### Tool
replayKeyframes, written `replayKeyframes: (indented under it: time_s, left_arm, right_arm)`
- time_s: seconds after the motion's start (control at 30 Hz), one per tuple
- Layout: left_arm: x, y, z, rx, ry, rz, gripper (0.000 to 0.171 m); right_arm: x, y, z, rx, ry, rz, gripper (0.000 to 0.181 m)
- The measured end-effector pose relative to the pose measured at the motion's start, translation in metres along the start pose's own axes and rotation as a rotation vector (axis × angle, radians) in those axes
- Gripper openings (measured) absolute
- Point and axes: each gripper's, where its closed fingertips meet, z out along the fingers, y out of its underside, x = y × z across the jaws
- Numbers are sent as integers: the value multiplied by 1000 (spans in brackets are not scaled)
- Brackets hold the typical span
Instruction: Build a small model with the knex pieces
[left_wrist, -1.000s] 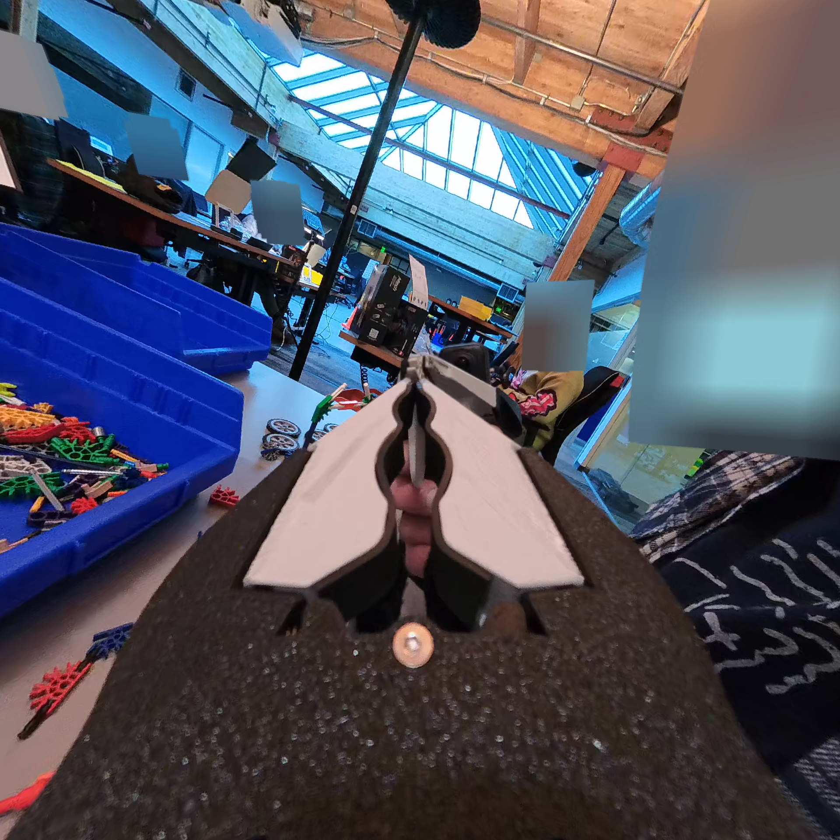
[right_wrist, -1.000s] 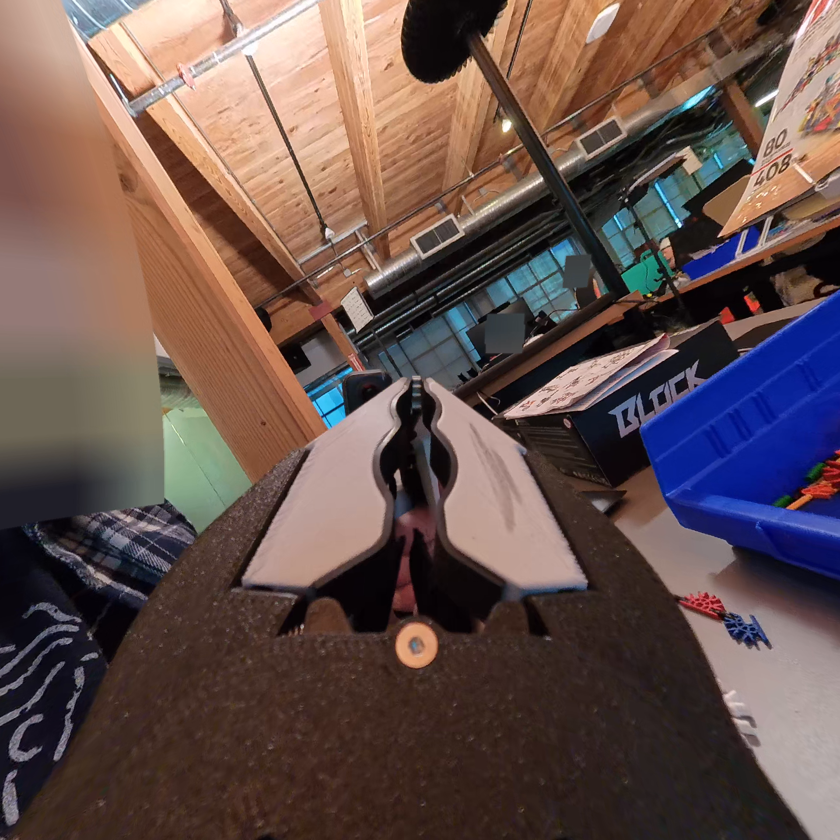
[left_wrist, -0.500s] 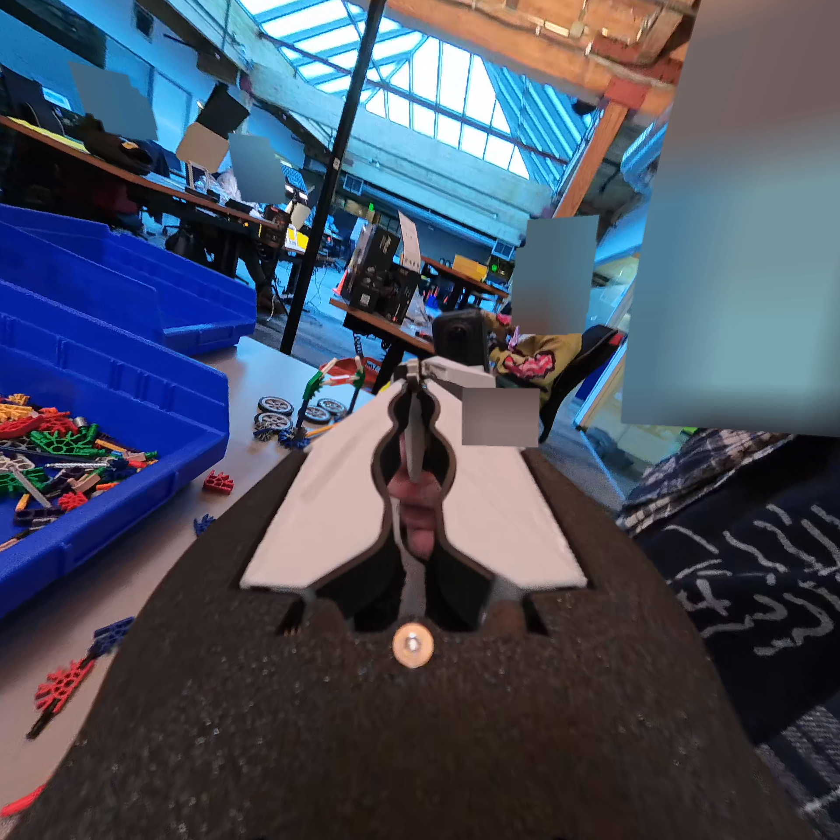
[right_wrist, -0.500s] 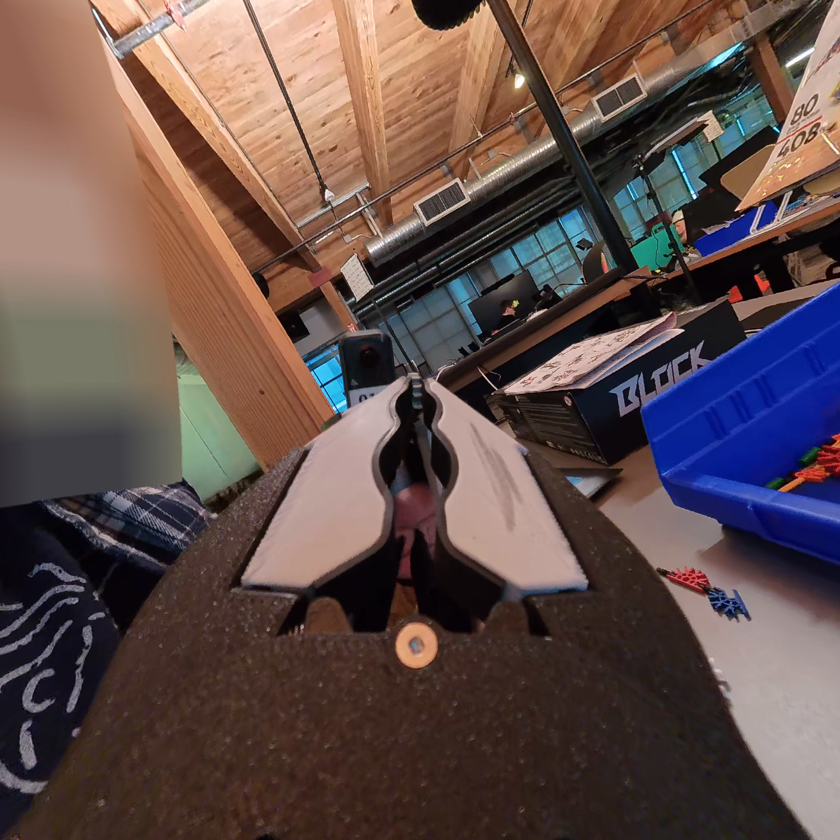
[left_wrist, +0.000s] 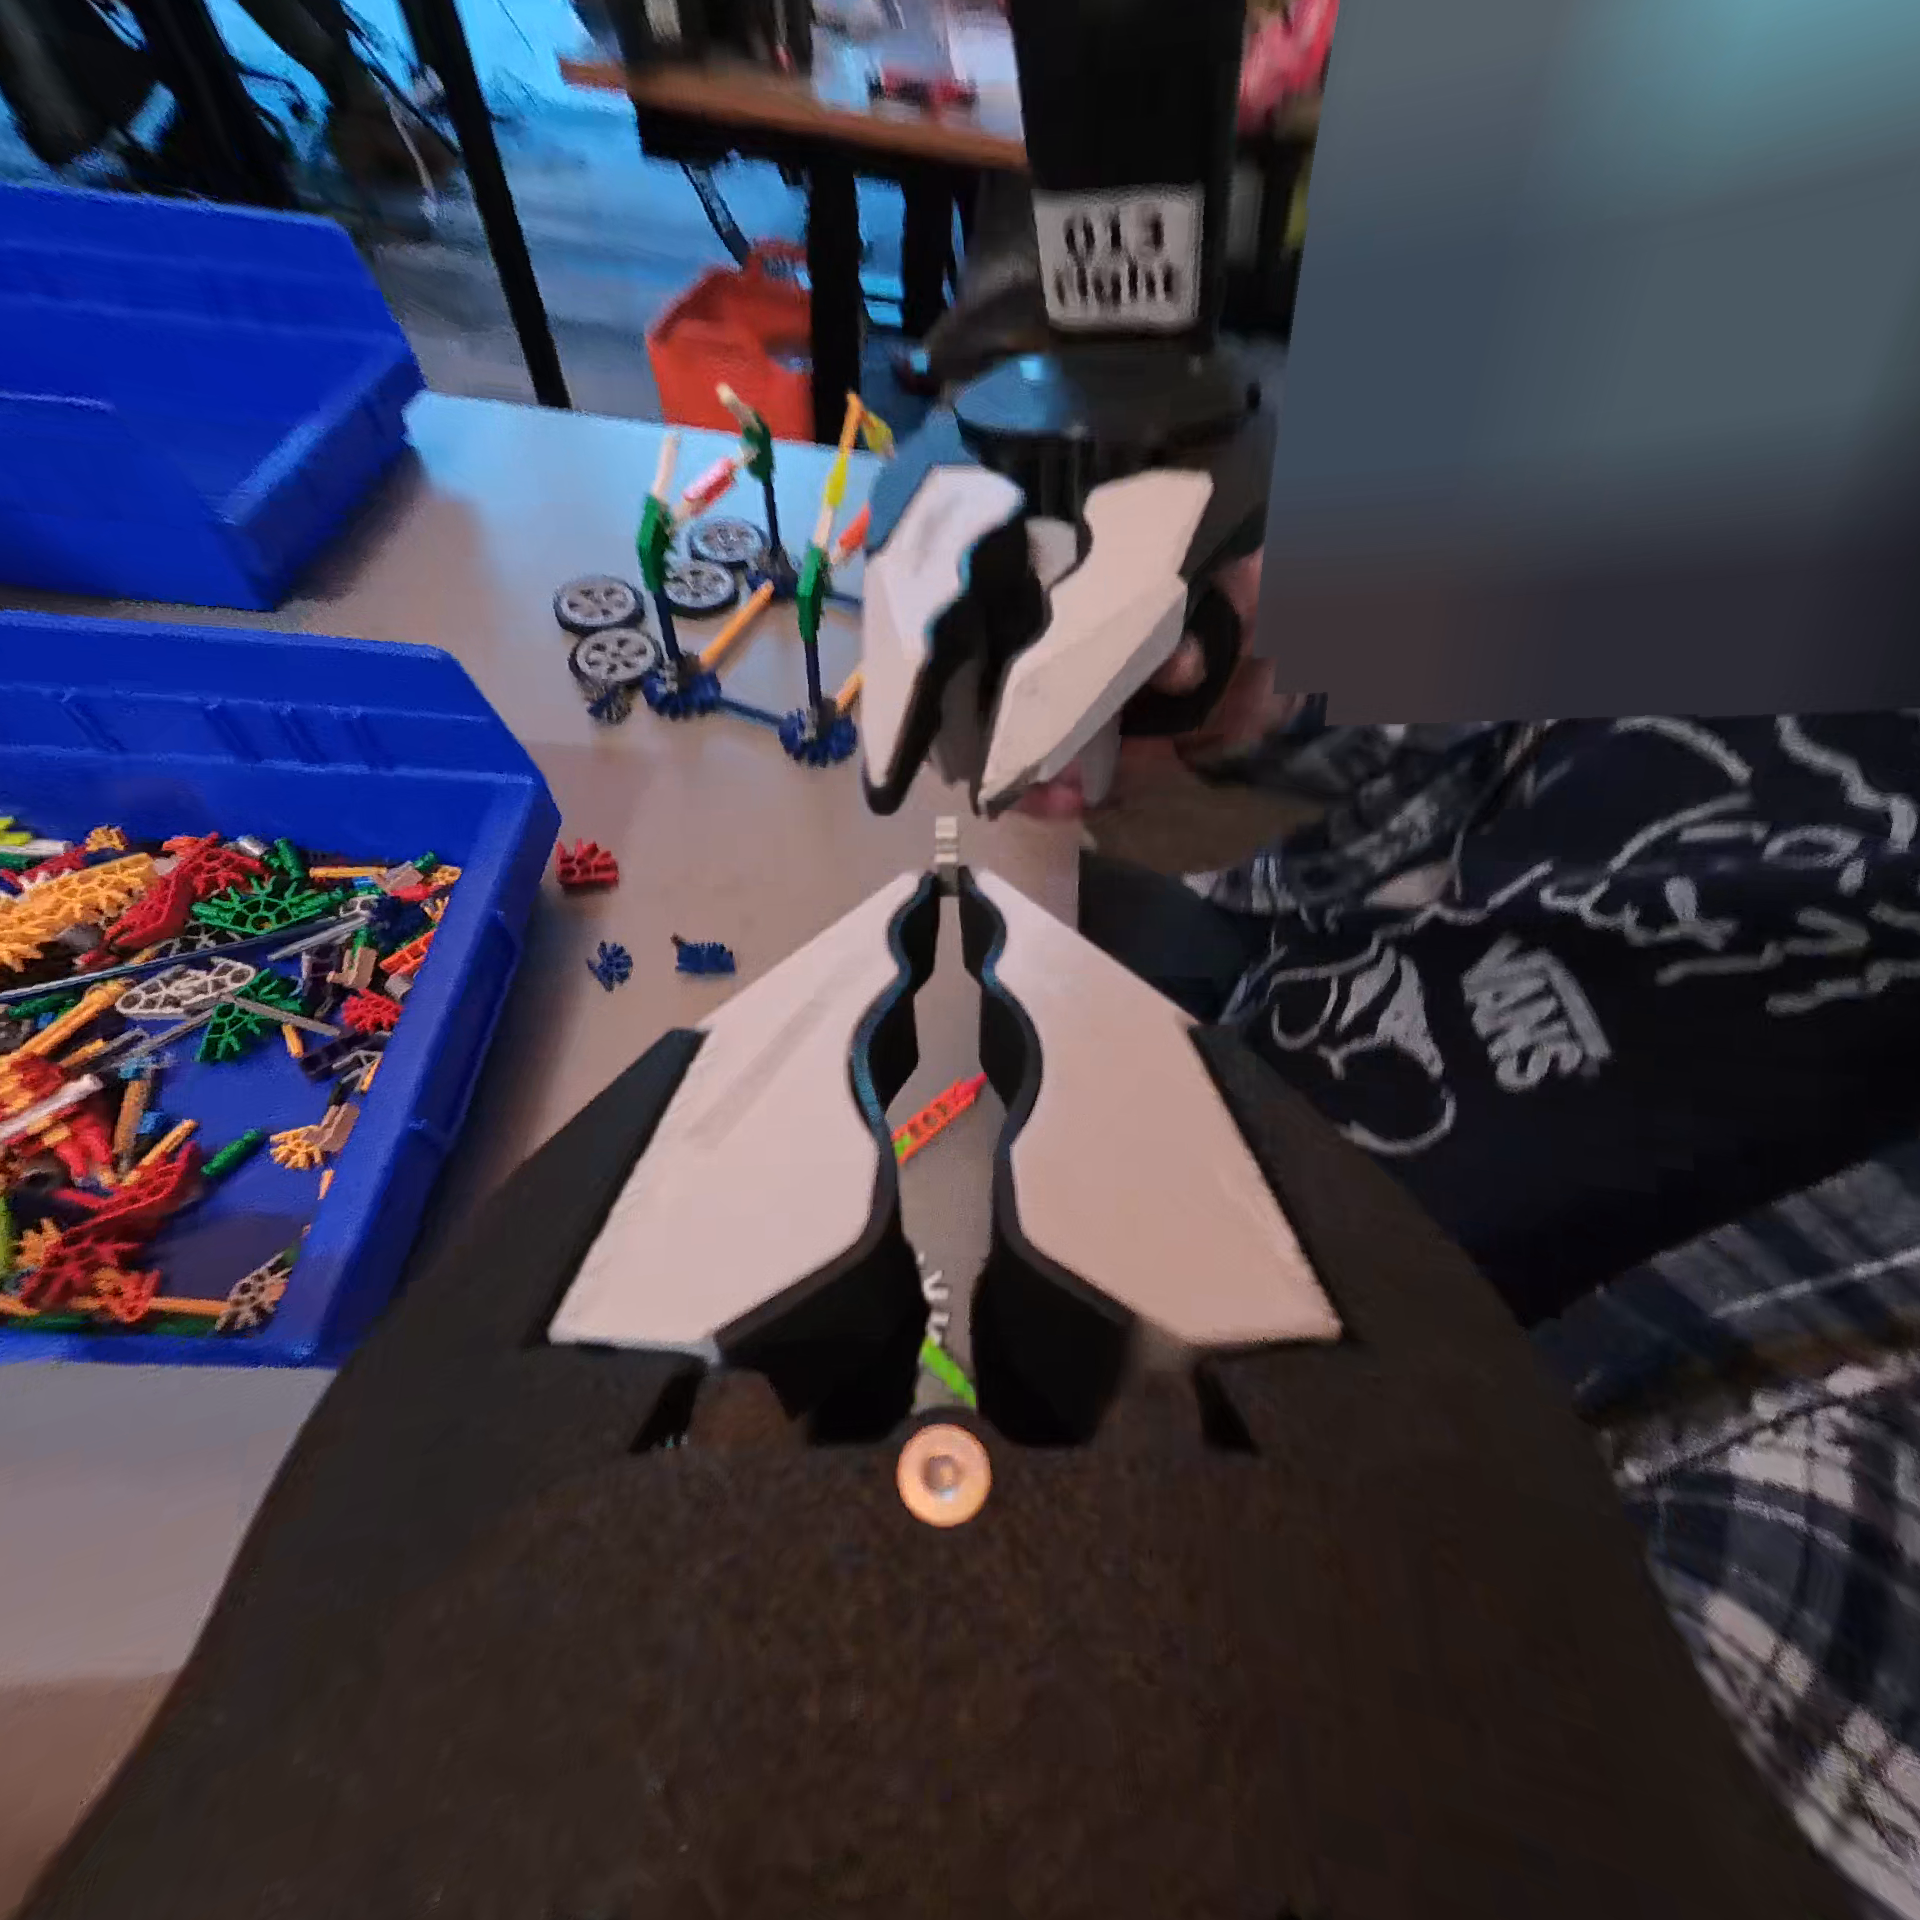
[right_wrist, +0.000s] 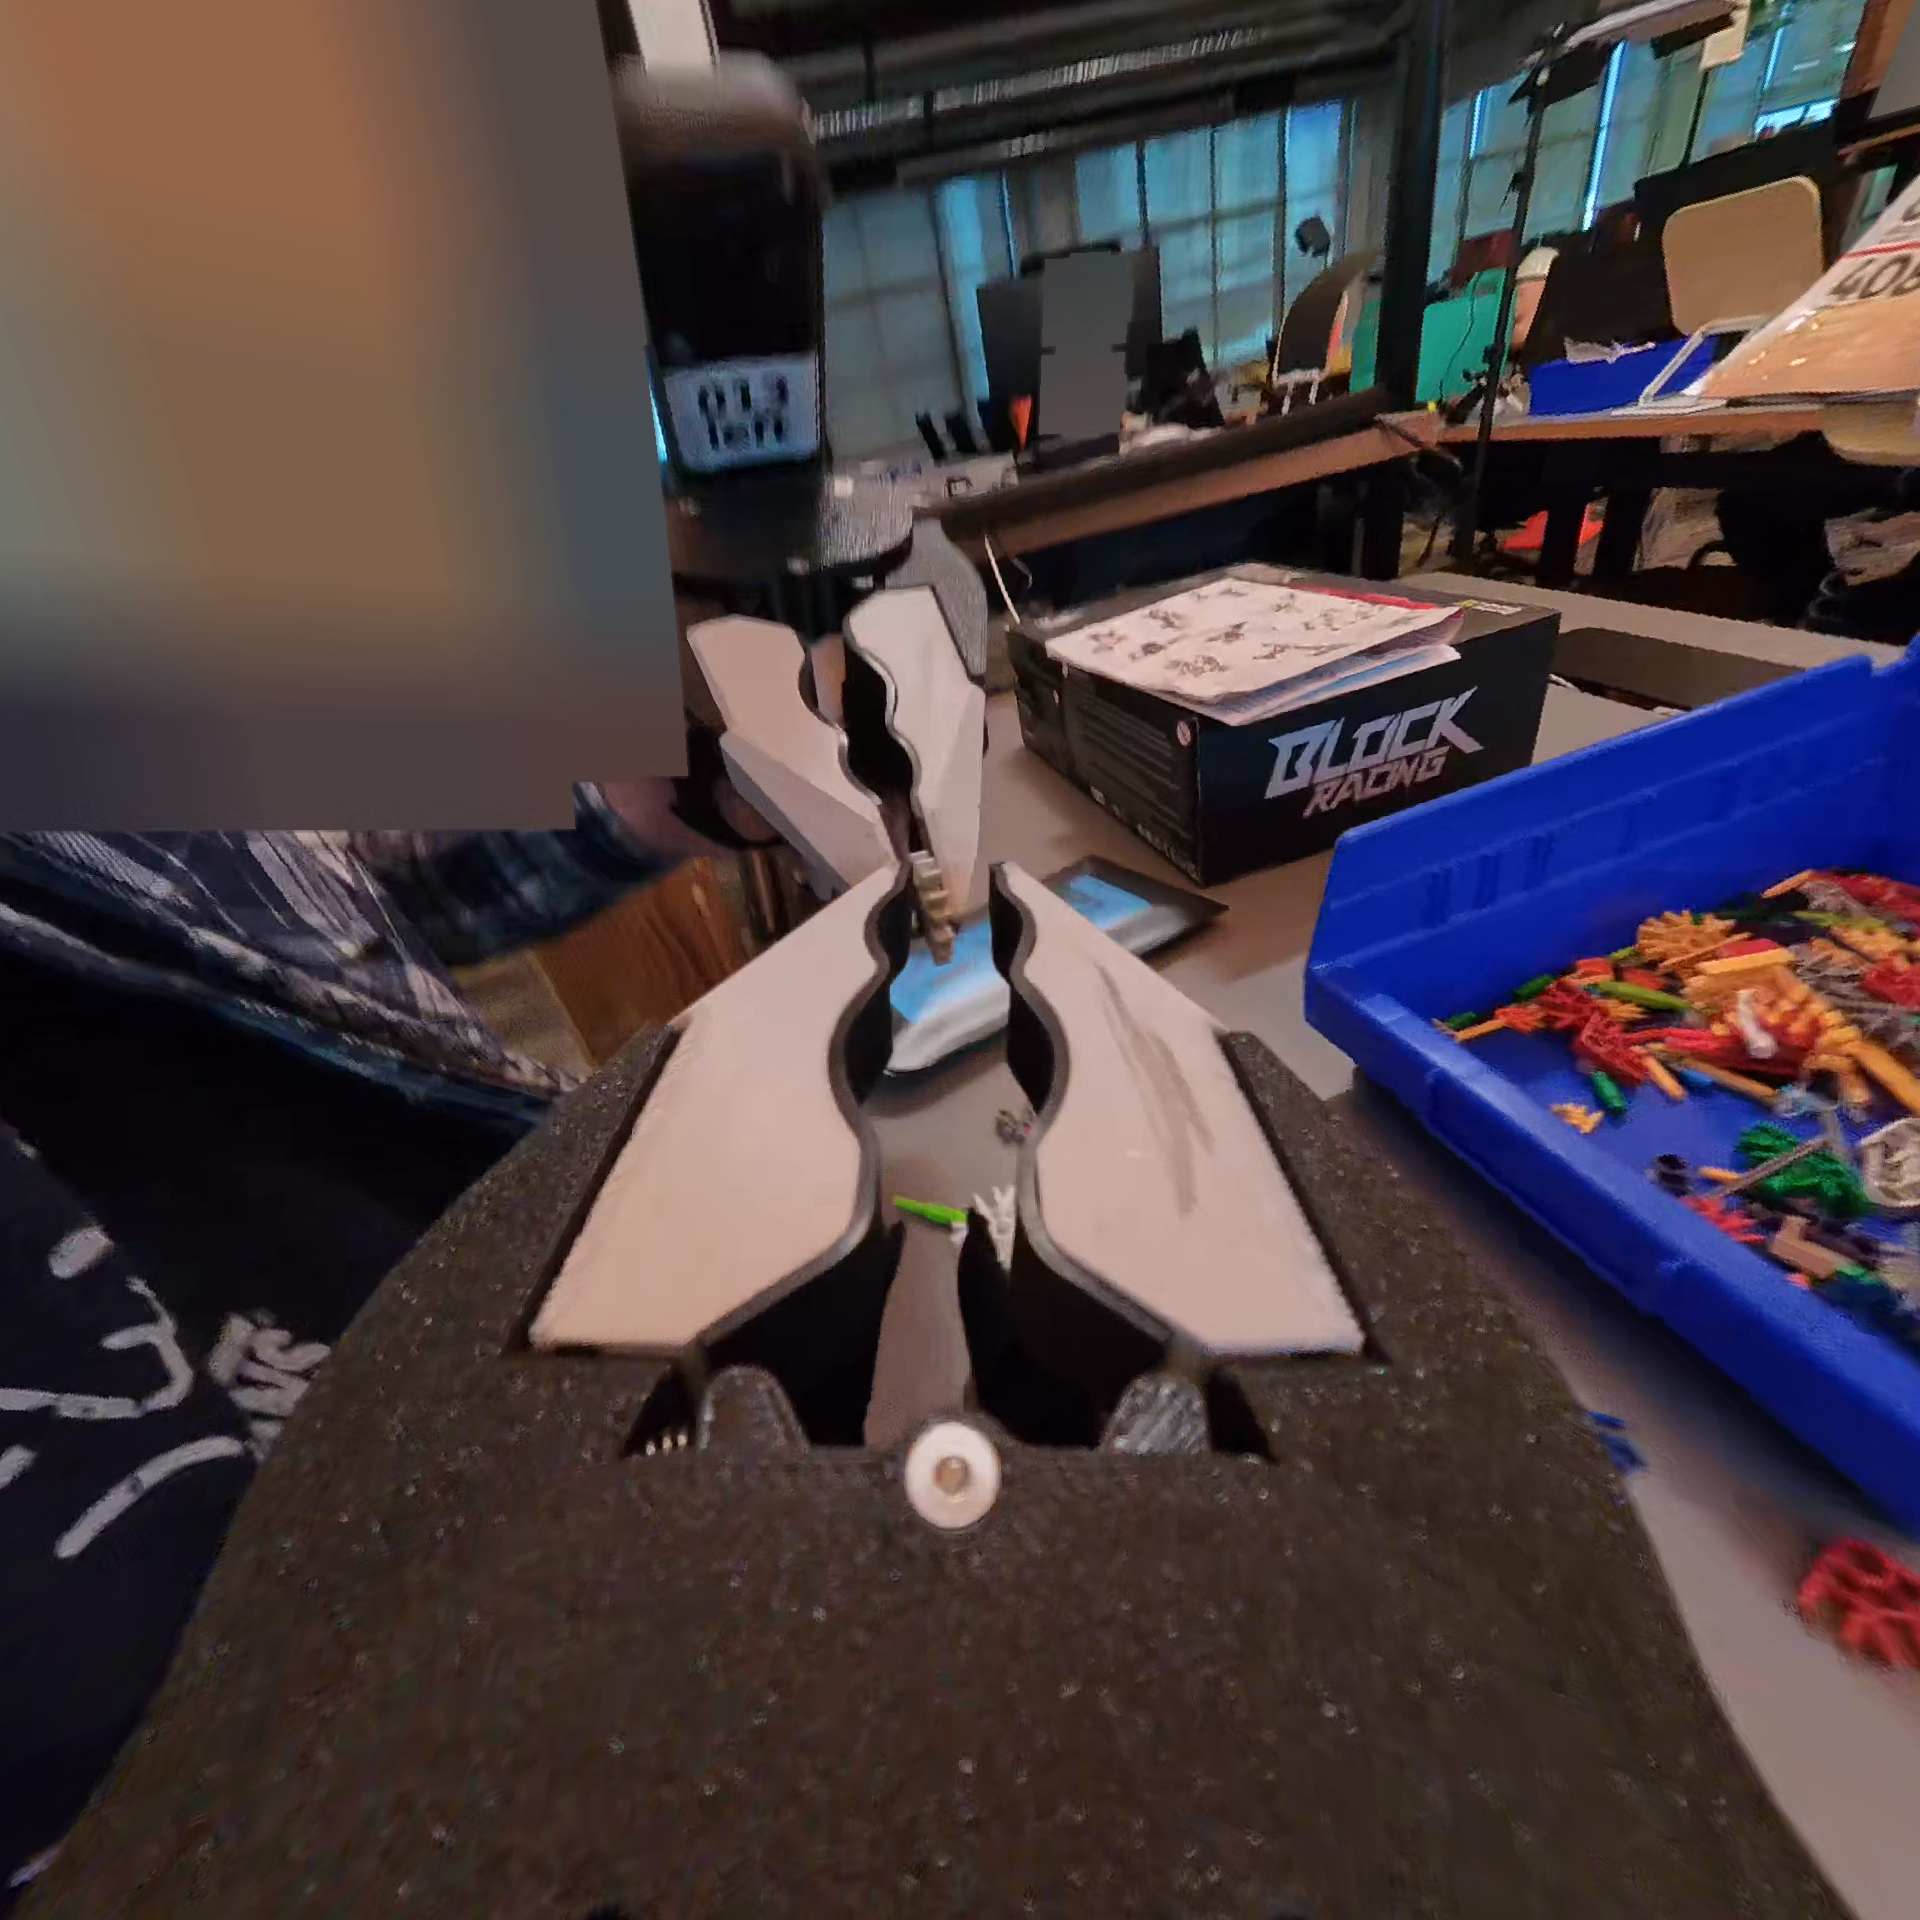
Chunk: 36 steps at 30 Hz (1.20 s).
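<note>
My left gripper (left_wrist: 943, 883) is shut on a small grey toothed piece (left_wrist: 944, 844) that sticks out past its tips. It also shows in the right wrist view (right_wrist: 920, 857), pointing down with the grey piece (right_wrist: 932, 906) in its tips. My right gripper (right_wrist: 948, 883) is open and empty, its tips on either side of that piece without touching it. In the left wrist view the right gripper (left_wrist: 938, 800) hangs just beyond the piece, jaws apart. Both are held above the grey table (left_wrist: 727, 831).
A blue bin (left_wrist: 457, 935) of coloured rods and connectors sits left, with another blue bin (left_wrist: 208, 416) behind. A rod-and-wheel model (left_wrist: 727, 592) stands ahead. Loose connectors (left_wrist: 585, 862) lie nearby. A black box (right_wrist: 1351, 769) and a flat dark device (right_wrist: 1101, 904) lie beyond the right gripper. Left and right tips are no more than a few centimetres apart.
Both views have tipped down from the ceiling to the table. My right gripper has opened and let go of the grey piece; my left gripper still holds it.
</note>
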Motion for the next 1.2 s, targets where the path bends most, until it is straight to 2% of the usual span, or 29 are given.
replayKeyframes:
  time_s: [0.13,0.3,0.37,0.5,0.6,0.7,0.83,1.0,1.1,1.2]
  left_arm:
    - [-1,8,1,-162,-3,119,2]
    - [-4,16,2,-274,13,182,2]
    - [-7,15,1,-285,11,188,2]
    - [-23,-4,-2,-180,-56,142,6]
    - [-29,-13,1,-53,-76,69,15]
    - [-27,-22,5,92,-50,-28,15]
    - [-25,-36,4,246,-81,-65,9]
    - [-19,-37,2,314,-52,-115,4]
    - [-17,-32,1,289,-34,-129,2]
    - [-21,-24,-6,189,-45,-85,1]
  right_arm:
    - [0,11,7,-159,14,-142,12]
    - [-1,21,8,-276,-18,-204,4]
    - [2,20,9,-269,-9,-220,3]
    - [17,-2,8,-102,35,-84,2]
    - [22,-28,3,154,-23,132,3]
    - [25,-36,0,304,-76,261,2]
    - [19,-34,3,350,-108,287,3]
    - [15,-35,2,389,-113,293,3]
    - [14,-30,4,350,-113,285,3]
    - [17,-24,7,258,-67,226,5]
